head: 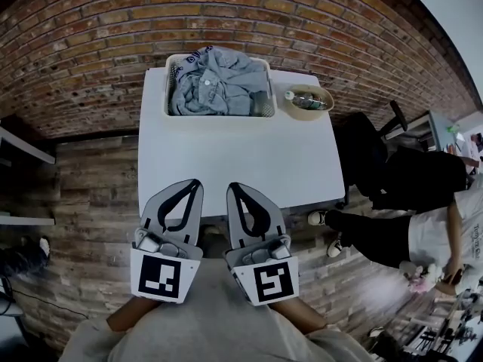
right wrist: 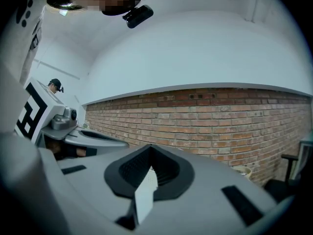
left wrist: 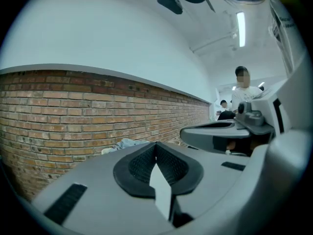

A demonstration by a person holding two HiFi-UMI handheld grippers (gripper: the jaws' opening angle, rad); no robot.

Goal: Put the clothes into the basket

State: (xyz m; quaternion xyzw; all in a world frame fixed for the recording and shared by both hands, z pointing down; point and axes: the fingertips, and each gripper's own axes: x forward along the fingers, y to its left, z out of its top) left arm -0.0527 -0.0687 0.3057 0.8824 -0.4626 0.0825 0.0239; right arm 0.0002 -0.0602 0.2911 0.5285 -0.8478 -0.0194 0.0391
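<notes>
Nothing legible here. White lettering runs along a dark strip of the clothes [head: 219,85] at the back of the basket [head: 167,89], too small to read. Print on a bystander's white shirt [head: 474,228] is blurred. The left marker cube [head: 160,276] and right marker cube [head: 272,280] carry only black-and-white square patterns.

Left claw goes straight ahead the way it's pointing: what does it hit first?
Probably the basket of denim clothes at the far end of the table; bare tabletop lies between. Height unclear, so it might pass over.
</notes>
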